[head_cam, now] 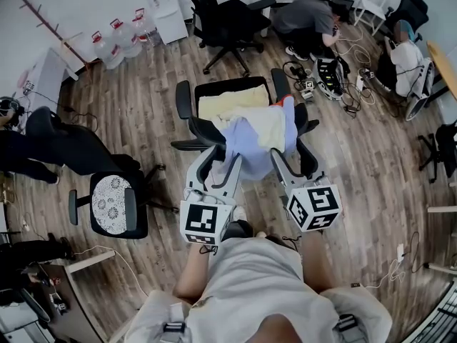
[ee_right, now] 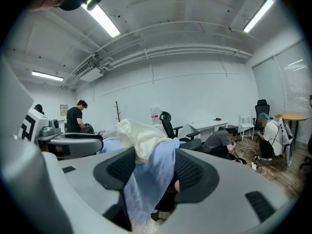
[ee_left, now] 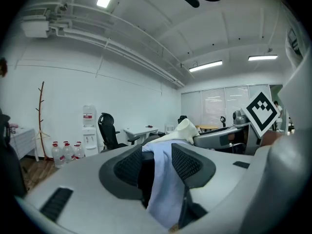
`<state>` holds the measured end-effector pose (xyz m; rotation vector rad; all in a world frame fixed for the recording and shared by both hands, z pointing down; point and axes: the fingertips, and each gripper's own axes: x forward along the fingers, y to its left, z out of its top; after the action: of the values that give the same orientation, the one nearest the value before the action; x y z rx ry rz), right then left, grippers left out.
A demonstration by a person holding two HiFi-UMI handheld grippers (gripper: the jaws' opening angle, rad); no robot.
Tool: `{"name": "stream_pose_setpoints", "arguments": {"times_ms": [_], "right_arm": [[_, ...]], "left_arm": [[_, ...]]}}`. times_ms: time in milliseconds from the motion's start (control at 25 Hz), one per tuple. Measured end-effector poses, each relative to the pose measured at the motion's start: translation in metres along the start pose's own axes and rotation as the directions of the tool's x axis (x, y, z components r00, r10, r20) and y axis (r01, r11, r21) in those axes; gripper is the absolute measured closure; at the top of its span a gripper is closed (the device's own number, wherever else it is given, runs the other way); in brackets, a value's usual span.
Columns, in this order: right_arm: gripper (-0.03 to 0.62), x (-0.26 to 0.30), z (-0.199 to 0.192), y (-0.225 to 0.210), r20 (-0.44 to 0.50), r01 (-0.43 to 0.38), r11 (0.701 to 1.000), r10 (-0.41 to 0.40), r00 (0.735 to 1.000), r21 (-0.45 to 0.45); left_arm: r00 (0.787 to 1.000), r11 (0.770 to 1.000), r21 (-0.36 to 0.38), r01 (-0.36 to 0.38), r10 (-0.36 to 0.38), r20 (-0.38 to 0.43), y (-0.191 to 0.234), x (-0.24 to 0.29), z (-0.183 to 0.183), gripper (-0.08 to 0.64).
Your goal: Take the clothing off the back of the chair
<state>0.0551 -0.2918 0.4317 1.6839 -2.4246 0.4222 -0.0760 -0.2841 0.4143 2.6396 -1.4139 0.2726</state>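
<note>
Head view: the left hand-held gripper and right hand-held gripper are both unclenched around blue clothing on the chair.

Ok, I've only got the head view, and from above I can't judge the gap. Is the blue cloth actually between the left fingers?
Observer: Yes. In the left gripper view the blue cloth hangs between the fingers of the left gripper. It lies along one pad with a dark gap beside the other, so it isn't pinched.
Operator: And the right side?
Observer: The right gripper is open too. The blue cloth, with a cream cloth bunched on top of it, sits between its fingers, and there is a gap there as well.
</note>
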Motion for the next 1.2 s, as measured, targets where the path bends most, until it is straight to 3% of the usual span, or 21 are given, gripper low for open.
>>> {"name": "stream_pose_setpoints", "arguments": {"times_ms": [200, 440, 1200], "right_arm": [[0.426, -0.002, 0.003, 0.005, 0.001, -0.006, 1.0, 0.006, 1.0, -0.02], [0.506, -0.002, 0.007, 0.01, 0.005, -0.025, 0.998, 0.025, 1.0, -0.054], [0.541, -0.019, 0.026, 0.019, 0.068, -0.096, 0.987, 0.105, 0.992, -0.13]], "left_arm": [[1.0, 1.0, 0.002, 0.001, -0.001, -0.001, -0.002, 0.0, 0.002, 0.371], [1.0, 1.0, 0.006, 0.005, -0.005, -0.004, -0.009, 0.0, 0.002, 0.371], [0.999, 1.0, 0.007, -0.021, 0.021, -0.024, -0.02, -0.002, 0.0, 0.371]]}}
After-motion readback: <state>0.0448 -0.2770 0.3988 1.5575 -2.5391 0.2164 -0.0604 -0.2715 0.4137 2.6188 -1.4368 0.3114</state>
